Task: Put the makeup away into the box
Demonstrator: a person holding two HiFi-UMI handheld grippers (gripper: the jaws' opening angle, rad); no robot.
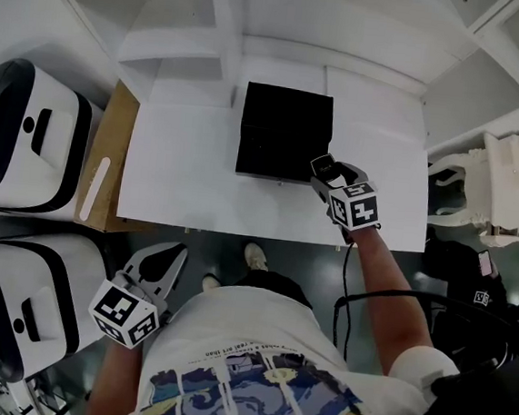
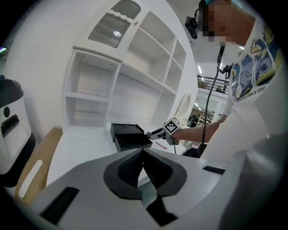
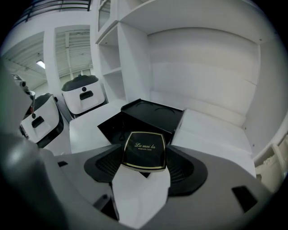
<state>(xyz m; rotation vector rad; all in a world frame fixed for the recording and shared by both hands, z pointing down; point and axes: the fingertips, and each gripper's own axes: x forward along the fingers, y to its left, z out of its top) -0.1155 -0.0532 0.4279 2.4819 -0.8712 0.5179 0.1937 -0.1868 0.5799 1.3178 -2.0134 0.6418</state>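
R gripper (image 3: 144,158) jaws were clamped on a black compact (image 3: 144,149) w/ gold rim, held by its side edges, lid up. It sat at the near right corner of the open black box (image 3: 135,120); couldn't tell if over the rim or just short. L gripper (image 2: 144,167) jaws were together, nothing btwn them, low and well back from the box on the person's side.

Risks, as judged:
- The grip was on smooth edges only, so a nudge vs the box rim could pivot or slip the compact.
- The box looked light and nothing steadied it, so a knock could shove it along the table (image 1: 179,185).
- A high release could land the compact hard or on edge.

The surface was a plain white, smooth top. White shelving (image 1: 286,22) stood behind the box, a wooden board (image 1: 110,142) left of it, and white-and-black machines (image 1: 29,134) beyond.
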